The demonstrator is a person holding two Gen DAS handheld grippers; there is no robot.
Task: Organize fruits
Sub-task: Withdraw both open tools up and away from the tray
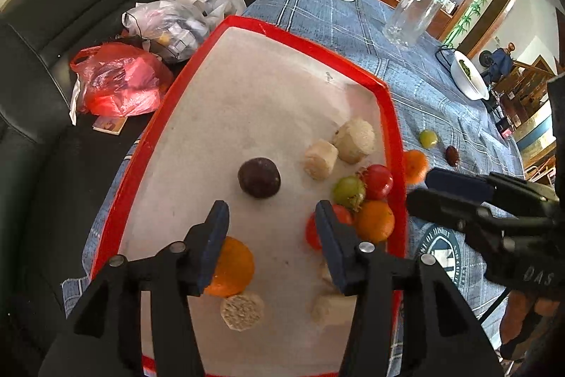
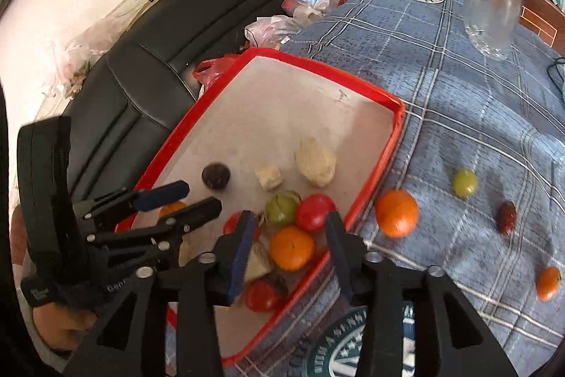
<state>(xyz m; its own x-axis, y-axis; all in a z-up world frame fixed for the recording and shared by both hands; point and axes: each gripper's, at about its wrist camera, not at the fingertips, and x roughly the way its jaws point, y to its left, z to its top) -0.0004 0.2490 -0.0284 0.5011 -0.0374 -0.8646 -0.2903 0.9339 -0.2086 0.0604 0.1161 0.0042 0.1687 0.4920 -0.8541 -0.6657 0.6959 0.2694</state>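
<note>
A red-rimmed white tray lies on the blue plaid cloth. In it are a dark round fruit, beige chunks, a green fruit, red tomatoes and oranges. My left gripper is open and empty above the tray. My right gripper is open and empty over the tray's near right edge. Outside the tray lie an orange, a green fruit, a dark date and a small orange fruit.
A clear glass stands at the far side of the table. A white bowl with greens sits at the right edge. Plastic bags lie on the black sofa left of the table.
</note>
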